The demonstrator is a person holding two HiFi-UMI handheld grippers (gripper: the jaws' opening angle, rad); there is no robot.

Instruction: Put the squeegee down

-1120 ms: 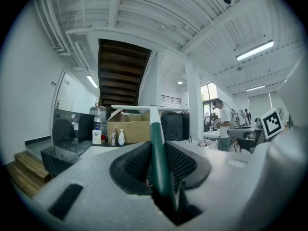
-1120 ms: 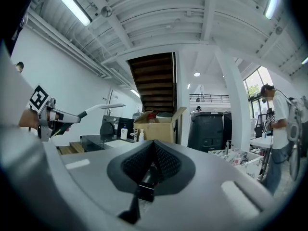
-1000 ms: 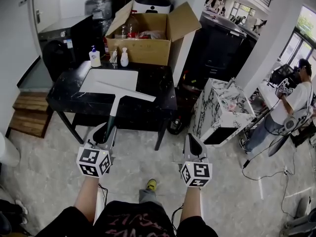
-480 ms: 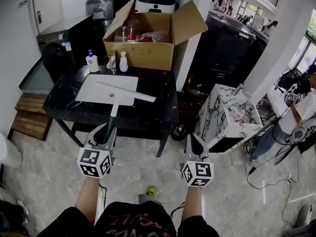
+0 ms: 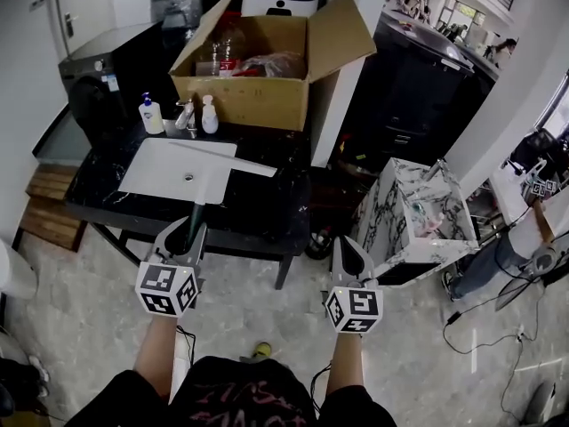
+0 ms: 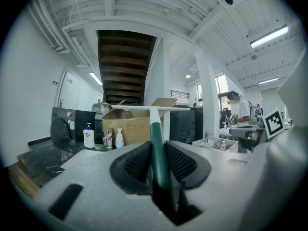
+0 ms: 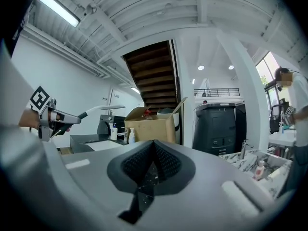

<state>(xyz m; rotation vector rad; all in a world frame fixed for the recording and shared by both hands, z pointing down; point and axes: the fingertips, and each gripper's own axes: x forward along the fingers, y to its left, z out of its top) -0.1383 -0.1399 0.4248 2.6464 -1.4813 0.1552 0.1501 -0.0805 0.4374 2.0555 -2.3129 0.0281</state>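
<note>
My left fingers (image 6: 137, 160) pinch the squeegee (image 6: 158, 146), judged light and stiff, by its green handle; right fingers (image 7: 138, 162) are pressed together.

Both bare forearms reach forward from the bottom of the head view, roughly parallel and set apart. The left forearm (image 5: 158, 354) carries the left gripper (image 5: 188, 229), with the left marker cube (image 5: 167, 288) sitting just ahead of the wrist. Its jaws point ahead, close to level, and clamp the green handle of the squeegee (image 5: 222, 160), the pads pressing it from both sides. The right forearm (image 5: 345, 367) carries the right gripper (image 5: 343, 243) ahead of the right marker cube (image 5: 353, 310). It points the same way at about the same height. Its jaws meet at the tips with nothing between them.
</note>
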